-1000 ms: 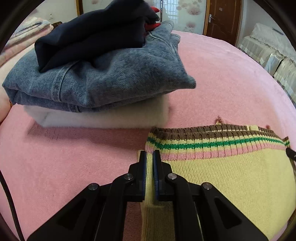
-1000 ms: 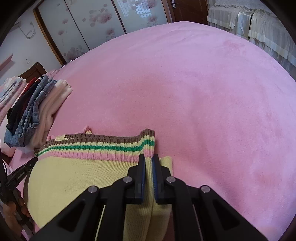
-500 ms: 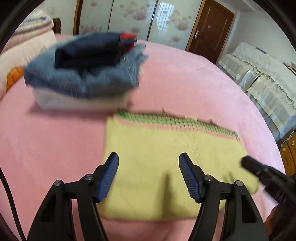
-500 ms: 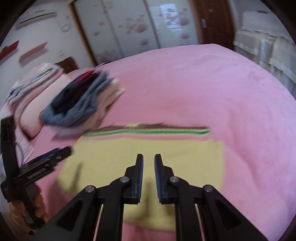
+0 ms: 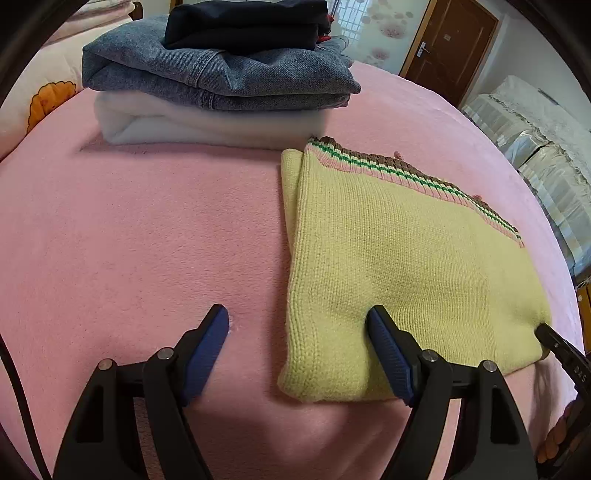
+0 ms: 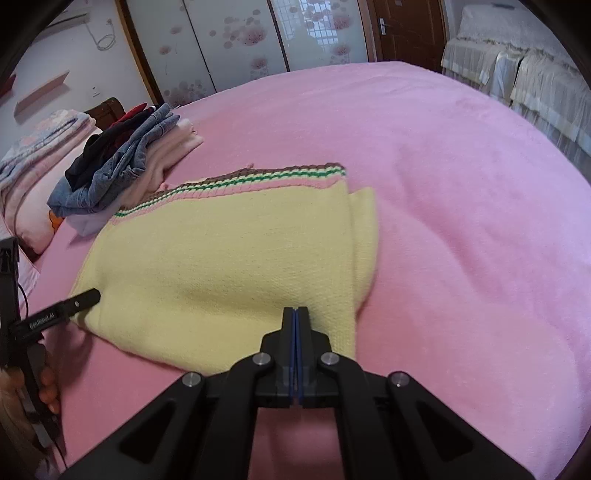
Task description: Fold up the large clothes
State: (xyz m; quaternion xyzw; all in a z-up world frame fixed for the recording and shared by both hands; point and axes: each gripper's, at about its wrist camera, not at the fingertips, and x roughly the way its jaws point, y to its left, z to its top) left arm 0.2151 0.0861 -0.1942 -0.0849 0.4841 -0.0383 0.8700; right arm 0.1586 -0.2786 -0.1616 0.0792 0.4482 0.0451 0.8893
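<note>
With the folded yellow knit sweater with its striped hem [image 5: 402, 266] lying flat on the pink fleece bedspread [image 5: 140, 236] (beside a stack of folded clothes [image 5: 221, 74]), the left gripper [image 5: 297, 325], jaws spread and just opened wider, straddled its near corner, the right gripper [image 6: 295, 314] pressed together empty, so the next grip probably wanted both near corners pinched evenly.

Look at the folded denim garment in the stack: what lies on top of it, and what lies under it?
On the denim garment lies a folded navy garment, with something red peeking out. Under it lies a folded white garment. Anything deeper in the stack is covered.
</note>
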